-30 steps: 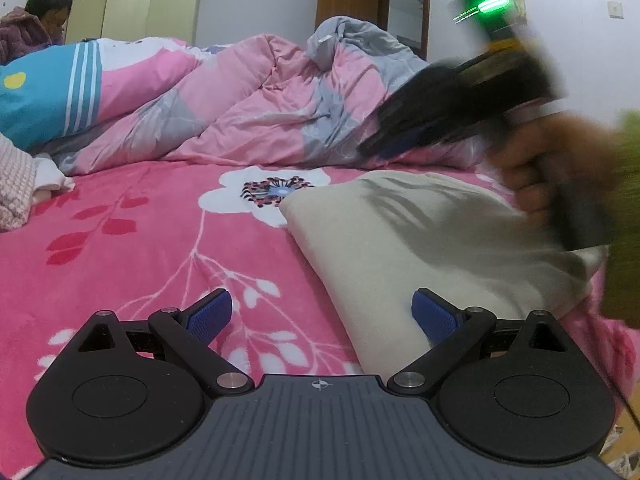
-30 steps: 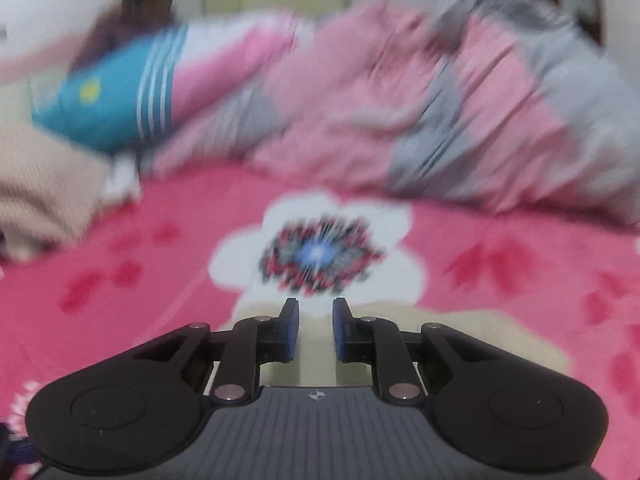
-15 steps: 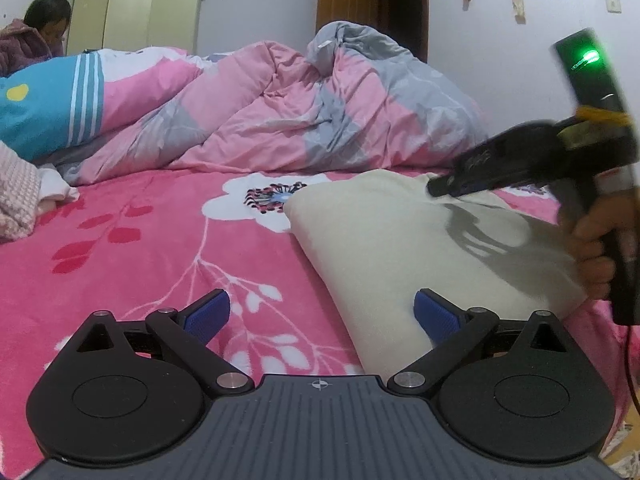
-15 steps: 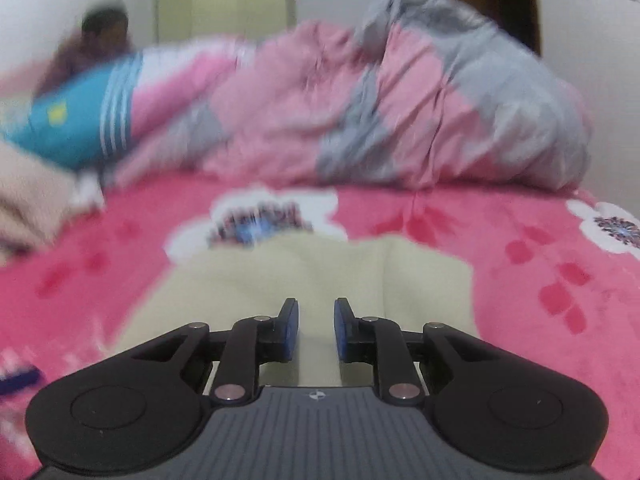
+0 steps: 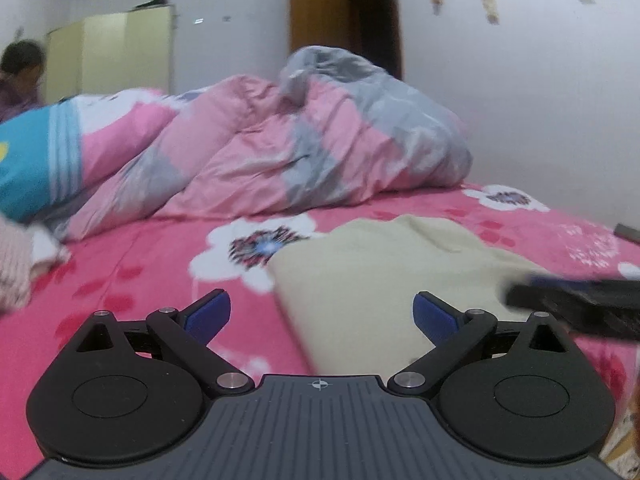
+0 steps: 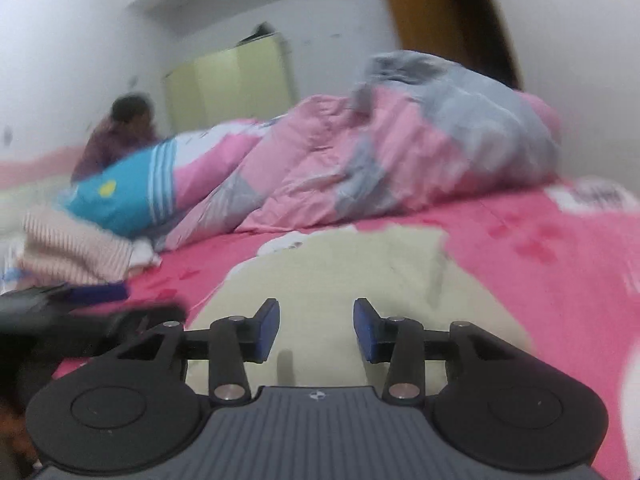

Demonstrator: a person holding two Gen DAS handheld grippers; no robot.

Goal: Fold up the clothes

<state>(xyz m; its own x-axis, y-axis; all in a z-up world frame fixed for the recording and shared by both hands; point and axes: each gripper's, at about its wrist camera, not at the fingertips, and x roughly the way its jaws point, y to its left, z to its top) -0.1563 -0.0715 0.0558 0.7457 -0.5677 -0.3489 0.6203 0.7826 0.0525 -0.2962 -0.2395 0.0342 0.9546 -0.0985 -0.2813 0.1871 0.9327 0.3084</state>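
On the pink floral bed (image 5: 132,280) lies a cream garment (image 5: 360,280); both hand-held grippers empty, left (image 5: 322,312) wide, right (image 6: 316,326) opening.

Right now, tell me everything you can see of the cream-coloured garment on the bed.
The cream garment is a plain, soft-looking cloth with no visible print, buttons or collar. It lies folded flat on the pink flowered bedspread, covering part of a white flower, with a shallow crease running down it. Its near edge runs under both cameras. The right gripper hangs over it, jaws opening, nothing between the fingers; the left gripper stands wide open at its left edge. The pink and grey quilt lies behind it.
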